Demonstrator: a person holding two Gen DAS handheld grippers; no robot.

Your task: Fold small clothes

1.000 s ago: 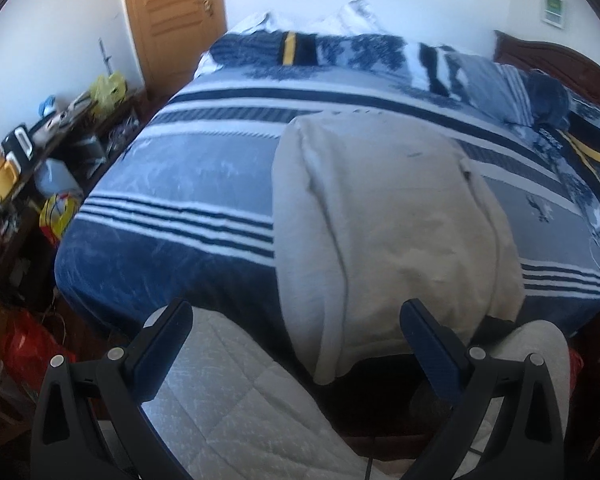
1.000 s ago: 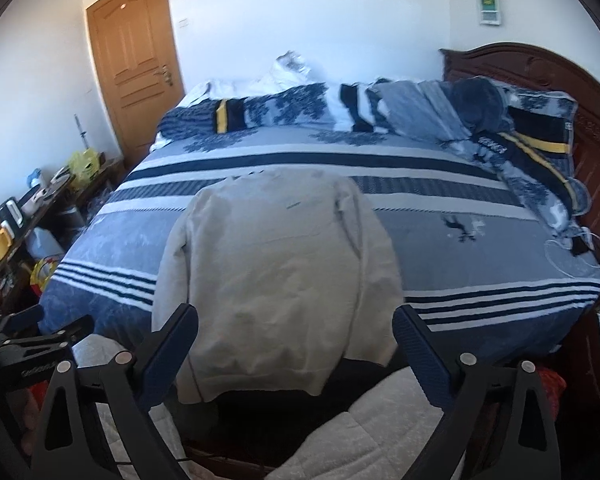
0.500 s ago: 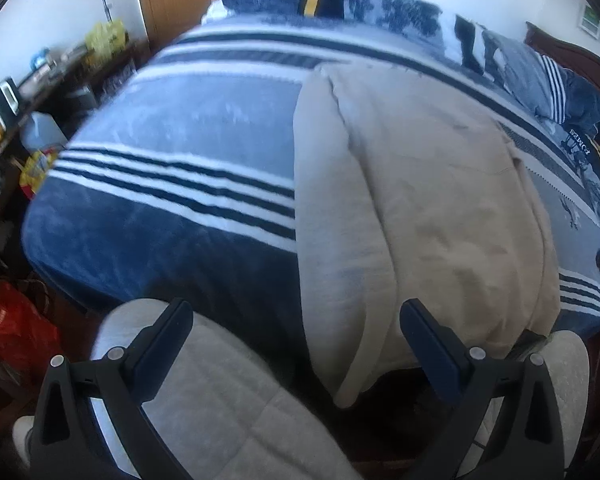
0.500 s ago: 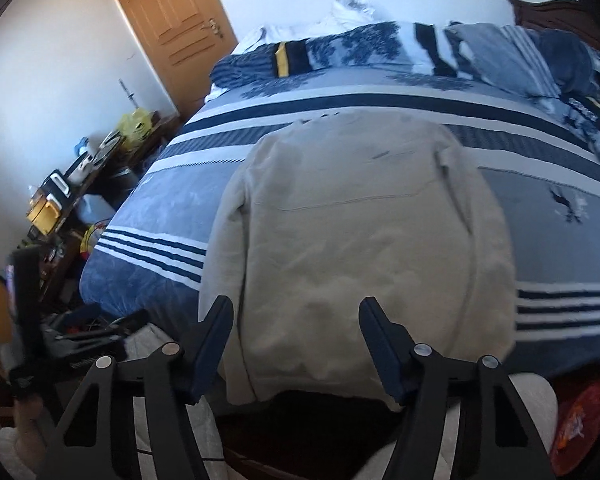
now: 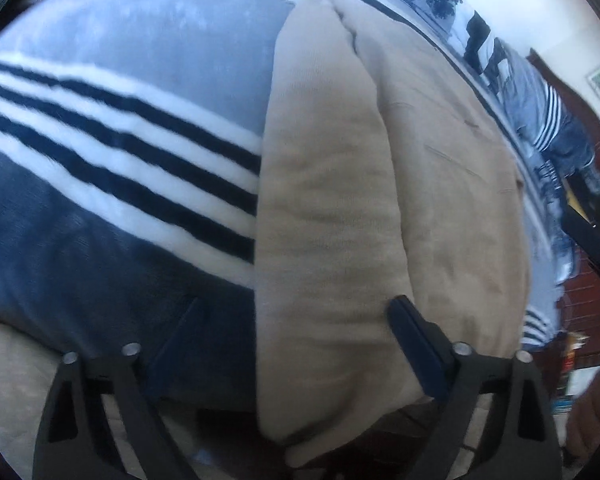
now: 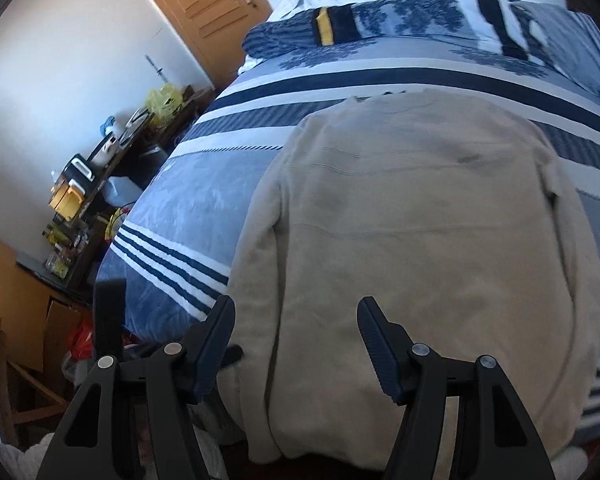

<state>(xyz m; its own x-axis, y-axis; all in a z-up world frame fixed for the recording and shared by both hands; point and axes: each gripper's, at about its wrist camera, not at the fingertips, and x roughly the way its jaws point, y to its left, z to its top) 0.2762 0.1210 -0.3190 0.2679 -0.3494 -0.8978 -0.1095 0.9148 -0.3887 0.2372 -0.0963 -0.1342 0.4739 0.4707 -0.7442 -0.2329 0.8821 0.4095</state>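
A beige sweater (image 6: 420, 232) lies flat on the bed, its hem hanging over the near edge. Its left sleeve (image 5: 328, 220) lies along the body. My left gripper (image 5: 296, 320) is open, its jaws on either side of the sleeve's lower end close above the bed edge. My right gripper (image 6: 296, 320) is open above the sweater's lower left part, with nothing between the jaws.
The bed has a blue, grey and white striped blanket (image 6: 188, 208) with bundled bedding (image 6: 380, 20) at the far end. A cluttered side table (image 6: 92, 184) and a wooden door (image 6: 204, 8) are on the left. A dark wooden bed frame (image 5: 592, 288) is on the right.
Both grippers have moved down and forward toward the sweater at the bed's near edge. The right gripper's jaws have narrowed but stay open. The left gripper now straddles the sleeve.
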